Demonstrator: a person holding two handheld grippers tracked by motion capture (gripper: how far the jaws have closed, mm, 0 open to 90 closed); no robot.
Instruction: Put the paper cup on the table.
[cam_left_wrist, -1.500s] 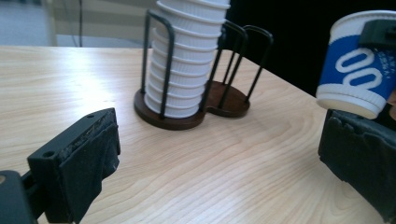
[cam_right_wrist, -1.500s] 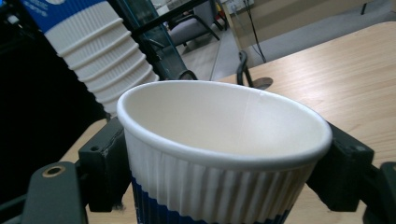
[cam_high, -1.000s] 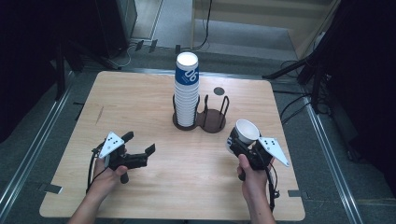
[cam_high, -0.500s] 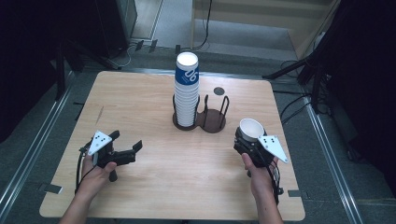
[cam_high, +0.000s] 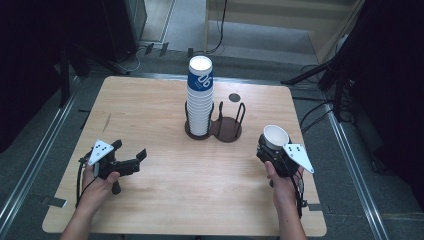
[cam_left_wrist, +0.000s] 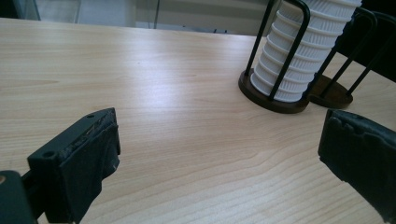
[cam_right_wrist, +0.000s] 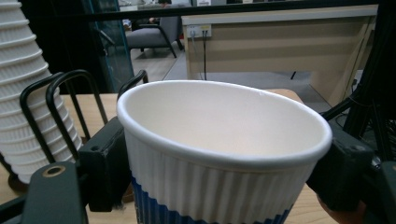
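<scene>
The right gripper (cam_high: 274, 149), near the table's (cam_high: 160, 110) right edge, clamps an upright paper cup (cam_high: 276, 136) by its ribbed wall, so it likely should stay level and lightly squeezed, while the left gripper (cam_high: 131, 156) waits wide open and empty near the left edge.

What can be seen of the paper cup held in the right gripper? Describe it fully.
The paper cup is a single ribbed one, white above with a blue band low on its wall, a rolled rim and a plain white, empty inside. It stands roughly upright, mouth up, clamped between the black jaws of the right gripper, which press on opposite sides of its wall. It sits near the table's right edge, apart from the cup stack in its wire holder.
</scene>
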